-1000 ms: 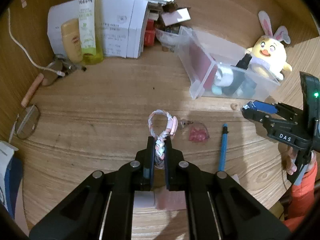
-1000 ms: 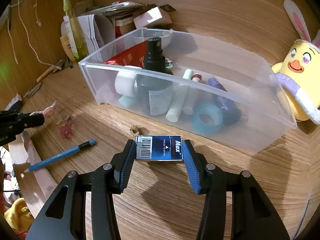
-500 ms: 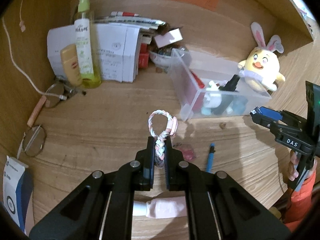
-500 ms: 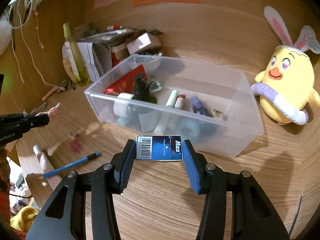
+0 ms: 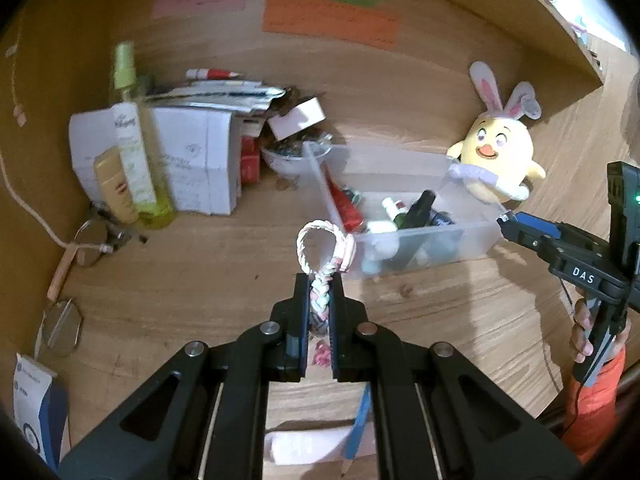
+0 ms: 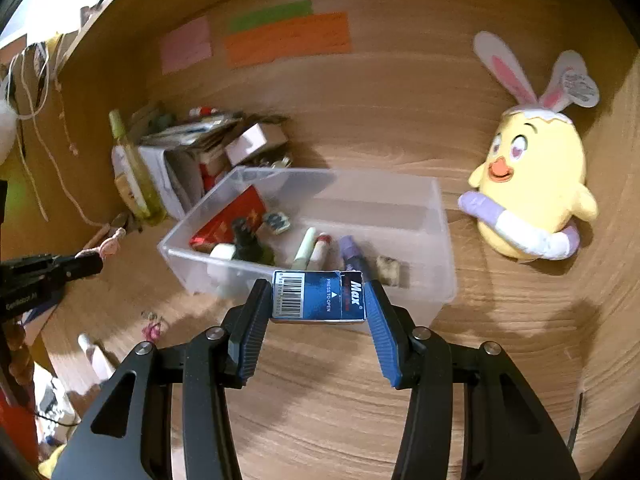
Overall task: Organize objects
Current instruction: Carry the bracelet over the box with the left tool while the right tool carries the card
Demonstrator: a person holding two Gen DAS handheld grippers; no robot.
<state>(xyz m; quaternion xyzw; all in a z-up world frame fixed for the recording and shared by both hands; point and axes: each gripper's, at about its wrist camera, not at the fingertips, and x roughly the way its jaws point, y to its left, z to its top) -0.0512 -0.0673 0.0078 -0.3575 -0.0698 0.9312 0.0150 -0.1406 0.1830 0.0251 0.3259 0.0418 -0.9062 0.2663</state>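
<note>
Both held items have been lifted clear of the desk (image 5: 168,288) since the earlier frames. Braided cord loop (image 5: 320,248): clamped in the closed left gripper (image 5: 320,284), its lower end hidden. Blue Max box (image 6: 318,297): pinched endwise in the right gripper (image 6: 318,300), before the clear bin (image 6: 442,264)'s near wall. Bin contents blurred. Blue pencil (image 5: 358,424): partly hidden at the desk's near edge.

Plush chick (image 6: 528,196) w/ bunny ears by back wall; sticky notes (image 6: 288,36) above.
</note>
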